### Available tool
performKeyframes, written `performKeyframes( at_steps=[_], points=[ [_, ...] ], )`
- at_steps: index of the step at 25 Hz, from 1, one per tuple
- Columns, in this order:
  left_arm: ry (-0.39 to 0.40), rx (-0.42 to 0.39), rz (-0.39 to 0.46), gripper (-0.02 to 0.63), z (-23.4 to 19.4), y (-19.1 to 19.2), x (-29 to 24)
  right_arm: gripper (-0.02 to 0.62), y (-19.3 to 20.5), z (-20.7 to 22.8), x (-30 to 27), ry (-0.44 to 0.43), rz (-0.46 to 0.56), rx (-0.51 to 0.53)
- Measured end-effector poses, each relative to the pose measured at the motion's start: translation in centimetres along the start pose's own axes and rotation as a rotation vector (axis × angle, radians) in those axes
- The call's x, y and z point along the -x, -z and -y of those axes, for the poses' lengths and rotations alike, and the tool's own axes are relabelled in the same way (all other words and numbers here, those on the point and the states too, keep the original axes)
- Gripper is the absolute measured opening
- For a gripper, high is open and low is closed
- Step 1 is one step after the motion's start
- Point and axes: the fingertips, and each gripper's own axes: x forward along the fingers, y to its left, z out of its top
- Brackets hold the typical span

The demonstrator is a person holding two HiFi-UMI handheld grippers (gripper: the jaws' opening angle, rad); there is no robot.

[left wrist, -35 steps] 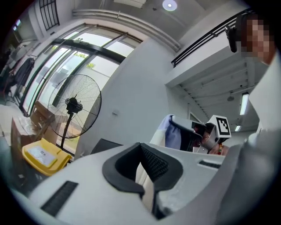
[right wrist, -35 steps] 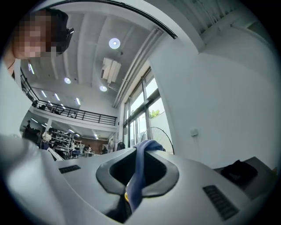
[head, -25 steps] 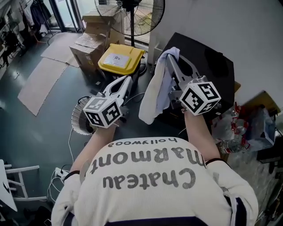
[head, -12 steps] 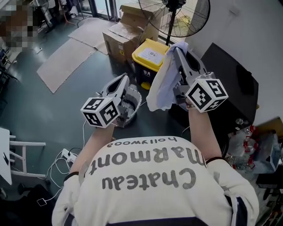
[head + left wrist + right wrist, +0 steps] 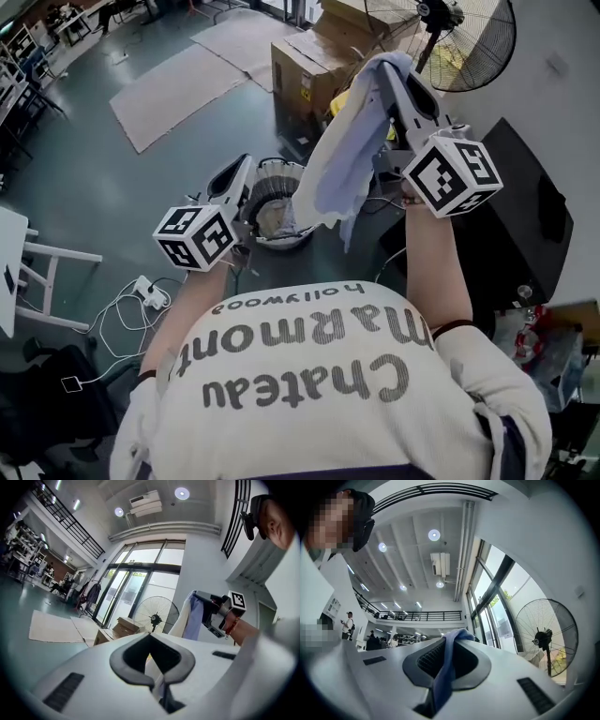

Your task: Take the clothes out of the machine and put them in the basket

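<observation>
Right gripper (image 5: 401, 77) raised and tilted upward, jaws clenched on a pale blue-and-white garment (image 5: 342, 169); cloth draped over the tips and hanging beneath. Left gripper (image 5: 240, 174) lower and level, jaws closed together on nothing. White basket (image 5: 281, 165) down below, just past the left tips, under the garment's hanging end, some laundry inside.
</observation>
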Motion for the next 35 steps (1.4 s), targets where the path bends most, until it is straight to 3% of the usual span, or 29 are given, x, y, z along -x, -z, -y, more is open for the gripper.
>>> performKeyframes(
  at_steps=[9, 12, 18, 27, 35],
  points=[
    [-0.173, 0.030, 0.039, 0.008, -5.7, 0.1, 1.4, 0.043, -0.6, -2.8, -7.0, -0.182, 0.045, -0.026],
    [-0.229, 0.028, 0.065, 0.008, -8.0, -0.3, 0.6, 0.043, 0.5, -2.7, -10.2, -0.242, 0.056, -0.018],
    [-0.387, 0.063, 0.135, 0.008, -12.5, -0.8, -1.5, 0.043, 3.7, -1.8, -17.4, -0.418, 0.056, -0.107],
    [-0.550, 0.087, 0.194, 0.008, -16.6, -0.5, -3.7, 0.043, 10.4, -0.4, -24.8, -0.540, -0.043, -0.126],
    [-0.668, 0.100, 0.165, 0.008, -18.7, 0.9, -3.1, 0.043, 21.8, 0.6, -25.7, -0.628, -0.261, -0.127]
  ],
)
